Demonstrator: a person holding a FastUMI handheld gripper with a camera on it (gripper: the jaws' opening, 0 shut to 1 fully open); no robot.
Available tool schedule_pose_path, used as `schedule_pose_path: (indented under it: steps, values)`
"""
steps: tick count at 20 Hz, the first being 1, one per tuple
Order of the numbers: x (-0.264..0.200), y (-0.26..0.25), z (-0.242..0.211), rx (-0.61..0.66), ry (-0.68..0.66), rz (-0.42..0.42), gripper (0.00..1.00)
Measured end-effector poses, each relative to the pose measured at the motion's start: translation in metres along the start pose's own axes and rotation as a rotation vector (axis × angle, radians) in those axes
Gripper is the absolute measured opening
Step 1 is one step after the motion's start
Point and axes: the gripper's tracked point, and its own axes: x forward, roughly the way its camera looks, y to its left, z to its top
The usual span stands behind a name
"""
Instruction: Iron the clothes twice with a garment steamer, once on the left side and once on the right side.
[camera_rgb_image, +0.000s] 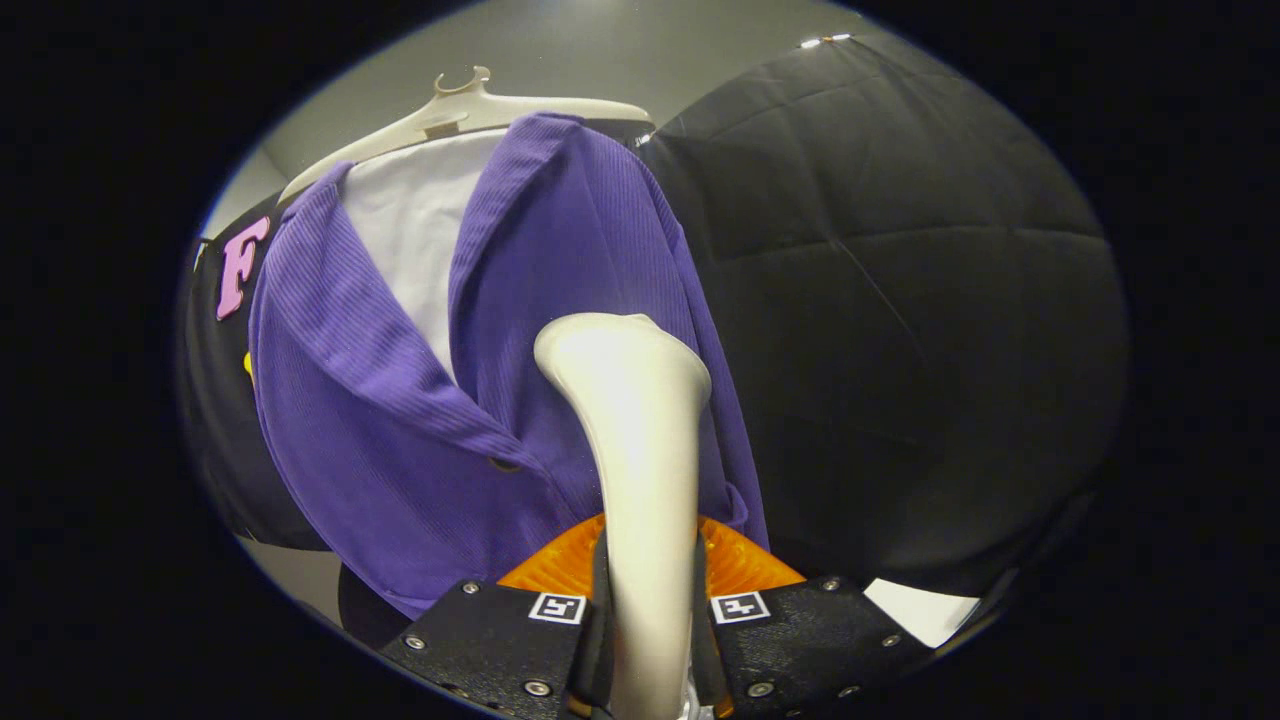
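Item: garment steamer (640, 440), pale cream, held in the gripper (650, 620) at lower centre of the frame. Its handle stood between the two fingers (745, 640), both of which pressed against its sides, pinching it. The long axis ran nearly straight up the frame from the fingers, leaning slightly left toward the top; the widened head pointed up and away, toward the cloth beyond. Item: purple cardigan (400, 440), ribbed knit, occupying centre-left of the frame, hung open at the neck over a white inner garment (420, 230). The steamer head lay over the cardigan's right-of-centre panel, just right of a dark button (503, 464); whether it touched the fabric could not be told. Item: hanger (450, 115), pale plastic, at upper centre-left, its hook uppermost, its arm sloping down to the left under the cardigan's shoulders. Item: black quilted cloth wall (900, 300), filling the right half of the frame behind the cardigan. Item: white patch (925, 610) at lower right, identity unclear.
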Motion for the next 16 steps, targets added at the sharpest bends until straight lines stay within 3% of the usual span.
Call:
schedule_pose_path:
  steps: [11, 16]
  values:
    - [-0.002, -0.018, -0.088, -0.018, 0.157, 0.001, 0.31]
    - [0.0, -0.017, -0.098, -0.023, 0.181, 0.024, 0.31]
